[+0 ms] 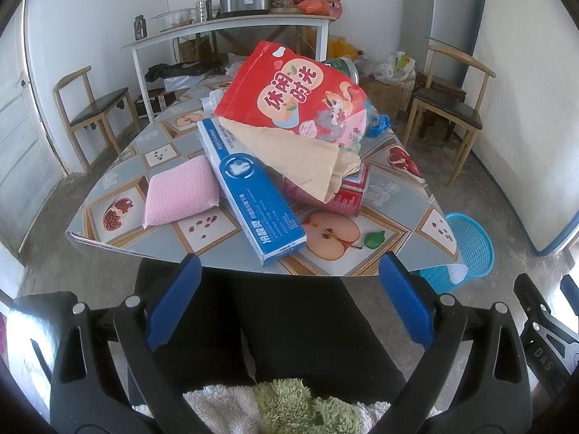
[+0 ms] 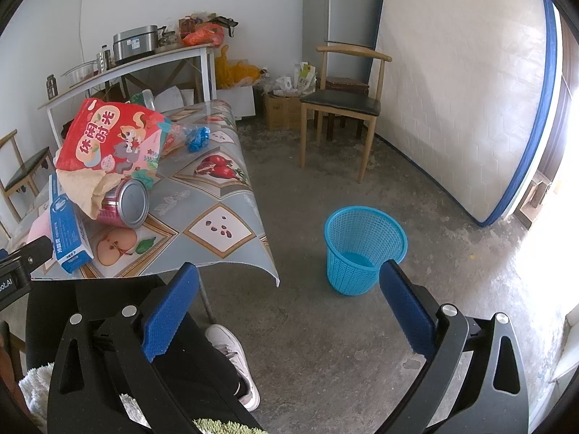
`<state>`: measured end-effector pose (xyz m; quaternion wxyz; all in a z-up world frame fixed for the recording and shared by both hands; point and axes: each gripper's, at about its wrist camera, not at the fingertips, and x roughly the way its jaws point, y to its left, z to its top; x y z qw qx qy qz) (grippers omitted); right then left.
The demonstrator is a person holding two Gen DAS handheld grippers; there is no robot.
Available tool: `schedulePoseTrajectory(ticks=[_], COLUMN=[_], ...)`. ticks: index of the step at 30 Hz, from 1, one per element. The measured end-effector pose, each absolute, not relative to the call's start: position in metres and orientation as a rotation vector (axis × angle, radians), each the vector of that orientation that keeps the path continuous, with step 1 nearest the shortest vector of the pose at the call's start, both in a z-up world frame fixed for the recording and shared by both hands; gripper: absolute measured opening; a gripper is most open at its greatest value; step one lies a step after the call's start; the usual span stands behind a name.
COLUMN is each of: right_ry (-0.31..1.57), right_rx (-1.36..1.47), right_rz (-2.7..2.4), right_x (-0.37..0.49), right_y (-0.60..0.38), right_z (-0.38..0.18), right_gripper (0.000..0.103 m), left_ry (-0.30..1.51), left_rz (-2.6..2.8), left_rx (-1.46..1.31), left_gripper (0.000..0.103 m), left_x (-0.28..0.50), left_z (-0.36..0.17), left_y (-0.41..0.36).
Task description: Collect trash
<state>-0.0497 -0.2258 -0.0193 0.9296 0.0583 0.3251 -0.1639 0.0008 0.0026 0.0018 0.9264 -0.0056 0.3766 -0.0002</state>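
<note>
— Where is the trash?
— Heaped on the table: red snack bag over paper, can and blue box. The basket stands on the floor beside it.
— Grippers?
— Left gripper and right gripper are both spread wide, empty.
— Risks?
— Pulling the bag likely rolls the can off; the box overhangs the near edge. Floor around the basket looks open.

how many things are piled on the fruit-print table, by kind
snack bag: 1
toothpaste box: 1
pink sponge: 1
red can: 1
tan paper: 1
blue crumpled wrapper: 1
green-labelled container behind the bag: 1
total: 7, though more may be hidden under the pile
</note>
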Motion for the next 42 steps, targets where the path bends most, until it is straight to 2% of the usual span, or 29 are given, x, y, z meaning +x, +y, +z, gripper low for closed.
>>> schedulePoseTrajectory(ticks=[42], right_ry=[0.661], right_rx=[0.115], right_rz=[-0.334], right_x=[-0.0503], right_y=[-0.2269], right_z=[-0.0171], right_gripper=[0.097], left_ry=[0.782], left_rz=[0.002], left_rx=[-0.018], left_gripper=[0.094], left_x=[0.0041], left_z=[-0.0076], left_y=[0.0121])
